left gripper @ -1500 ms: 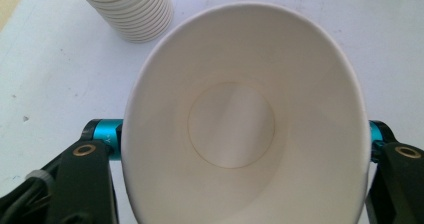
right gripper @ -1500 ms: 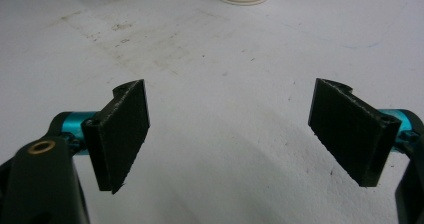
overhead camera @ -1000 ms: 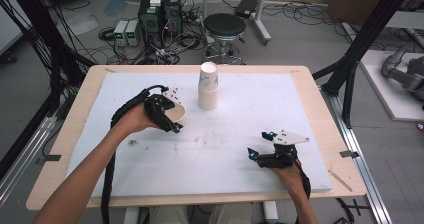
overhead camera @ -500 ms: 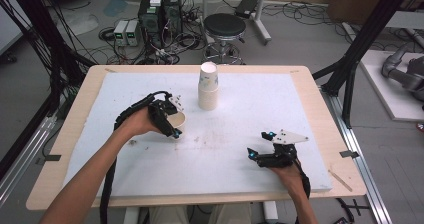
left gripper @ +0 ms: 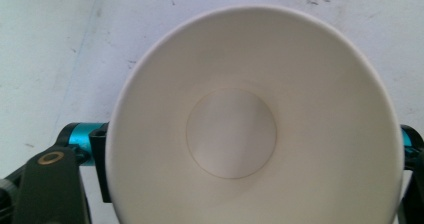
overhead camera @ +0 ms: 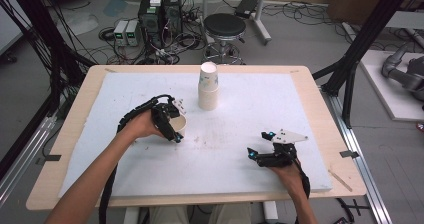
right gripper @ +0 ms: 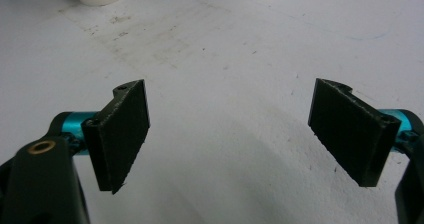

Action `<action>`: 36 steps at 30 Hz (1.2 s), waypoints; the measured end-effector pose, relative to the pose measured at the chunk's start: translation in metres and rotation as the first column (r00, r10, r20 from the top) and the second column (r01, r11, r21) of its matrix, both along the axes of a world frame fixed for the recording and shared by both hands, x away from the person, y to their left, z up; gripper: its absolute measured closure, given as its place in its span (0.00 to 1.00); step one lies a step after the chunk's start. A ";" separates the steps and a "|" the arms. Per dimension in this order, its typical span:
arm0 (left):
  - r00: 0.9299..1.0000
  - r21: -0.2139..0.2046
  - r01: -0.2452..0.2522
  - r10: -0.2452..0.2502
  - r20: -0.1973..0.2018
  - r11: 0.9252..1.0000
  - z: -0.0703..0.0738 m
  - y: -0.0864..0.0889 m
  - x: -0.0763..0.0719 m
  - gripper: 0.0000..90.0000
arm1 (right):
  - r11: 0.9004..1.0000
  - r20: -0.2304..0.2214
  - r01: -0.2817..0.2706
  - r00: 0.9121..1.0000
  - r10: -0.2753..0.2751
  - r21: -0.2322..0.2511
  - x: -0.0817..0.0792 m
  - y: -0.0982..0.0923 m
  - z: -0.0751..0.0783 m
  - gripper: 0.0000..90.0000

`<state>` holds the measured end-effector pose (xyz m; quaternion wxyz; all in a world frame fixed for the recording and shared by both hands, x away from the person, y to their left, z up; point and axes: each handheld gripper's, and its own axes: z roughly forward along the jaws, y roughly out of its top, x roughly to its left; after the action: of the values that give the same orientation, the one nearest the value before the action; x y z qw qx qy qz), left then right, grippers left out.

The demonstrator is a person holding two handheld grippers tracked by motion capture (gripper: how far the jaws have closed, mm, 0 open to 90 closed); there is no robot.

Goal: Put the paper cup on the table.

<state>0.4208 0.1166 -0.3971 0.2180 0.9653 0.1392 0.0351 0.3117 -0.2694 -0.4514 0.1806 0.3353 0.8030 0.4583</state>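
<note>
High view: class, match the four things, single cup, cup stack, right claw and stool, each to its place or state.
Things:
1. single cup
2. cup stack
3. right claw
4. stool

Places or states:
a. far middle of the table
b. on the floor beyond the table
c. mouth up, left of the table's middle
d. open, nothing between its jaws

Pairs: 1-c, 2-a, 3-d, 4-b
</note>
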 end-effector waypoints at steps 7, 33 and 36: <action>1.000 -0.001 0.000 0.000 -0.017 1.000 -0.001 0.002 0.000 0.17 | 1.000 -0.001 0.001 1.000 -0.001 0.003 0.000 0.000 0.000 0.19; 0.992 -0.196 -0.112 0.121 0.034 0.974 -0.008 0.069 -0.040 0.17 | 1.000 -0.007 0.008 1.000 -0.008 0.005 0.000 0.000 0.000 0.19; 0.985 -0.278 -0.137 0.161 0.065 0.951 -0.008 0.080 -0.053 0.17 | 1.000 -0.004 0.007 1.000 -0.007 0.009 0.000 -0.001 0.000 0.19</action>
<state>0.3678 0.1965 -0.4051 0.3514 0.9104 0.2056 0.0740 0.3120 -0.2701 -0.4515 0.1793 0.3397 0.8002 0.4606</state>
